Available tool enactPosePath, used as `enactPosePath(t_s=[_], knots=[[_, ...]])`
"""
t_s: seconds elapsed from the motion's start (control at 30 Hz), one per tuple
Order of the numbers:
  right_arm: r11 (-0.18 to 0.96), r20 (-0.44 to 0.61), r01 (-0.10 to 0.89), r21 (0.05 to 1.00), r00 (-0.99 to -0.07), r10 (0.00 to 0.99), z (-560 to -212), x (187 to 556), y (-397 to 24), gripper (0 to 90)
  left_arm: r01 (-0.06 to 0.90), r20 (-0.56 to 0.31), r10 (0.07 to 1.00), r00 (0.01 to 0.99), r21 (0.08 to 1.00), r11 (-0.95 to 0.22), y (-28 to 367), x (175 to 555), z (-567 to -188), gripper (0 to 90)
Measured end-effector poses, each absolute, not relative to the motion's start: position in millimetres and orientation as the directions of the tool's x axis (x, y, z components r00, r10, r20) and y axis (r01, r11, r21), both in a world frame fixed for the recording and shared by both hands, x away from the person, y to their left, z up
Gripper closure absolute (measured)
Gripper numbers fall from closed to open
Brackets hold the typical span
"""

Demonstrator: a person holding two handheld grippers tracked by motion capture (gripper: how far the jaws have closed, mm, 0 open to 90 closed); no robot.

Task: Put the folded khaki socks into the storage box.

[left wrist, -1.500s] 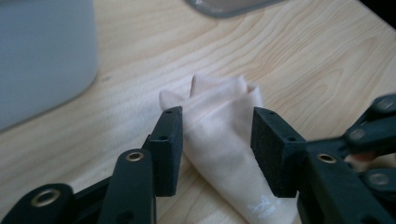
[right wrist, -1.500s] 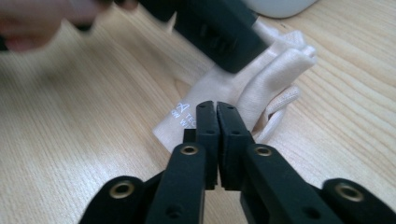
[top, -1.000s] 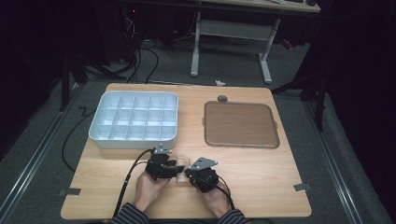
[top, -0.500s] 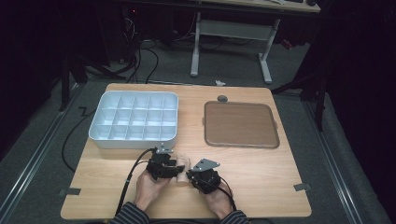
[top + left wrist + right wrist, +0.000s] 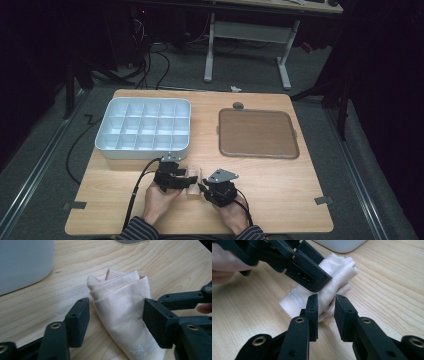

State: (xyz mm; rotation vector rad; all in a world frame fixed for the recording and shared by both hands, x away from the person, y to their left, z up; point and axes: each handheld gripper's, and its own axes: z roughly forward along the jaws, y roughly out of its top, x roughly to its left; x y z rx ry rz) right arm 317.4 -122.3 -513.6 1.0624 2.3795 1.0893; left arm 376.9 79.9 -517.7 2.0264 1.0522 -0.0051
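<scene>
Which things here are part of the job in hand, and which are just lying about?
In the job:
- folded cream cloth
- left gripper, fingers just opened, either side of the cloth
- right gripper, fingers just opening

Lying about:
- white compartment tray
- brown mat

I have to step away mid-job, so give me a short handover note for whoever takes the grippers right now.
Left gripper: jaws have just been opening; they stand either side of the folded cream cloth, pads off it.
Right gripper: jaws have just been opening, a narrow gap, at the cloth's edge, not gripping.
The cloth lies rolled on the wooden table, near the front edge, between both hands.
White compartment tray sits behind it, brown mat to the right; both bare.
Done: cloth folded and let go. Left: probably regrasp and place it; destination unclear.
</scene>
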Motion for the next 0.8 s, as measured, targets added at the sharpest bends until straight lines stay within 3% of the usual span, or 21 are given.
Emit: enactPosePath(t_s=[0.37, 0.8], knots=[[0.400, 0.005, 0.496, 0.771, -0.633, 0.774, -507, 310, -155, 68.8, 0.680, -0.349, 0.680, 0.645, 0.668, -0.302, 74, 378, -512, 32.4], [0.317, -0.032, 0.561, 0.765, -0.458, 0.888, -514, 306, -229, 65.0, 0.705, -0.348, 0.690, 0.635, 0.627, -0.332, 67, 383, -521, 38.4]])
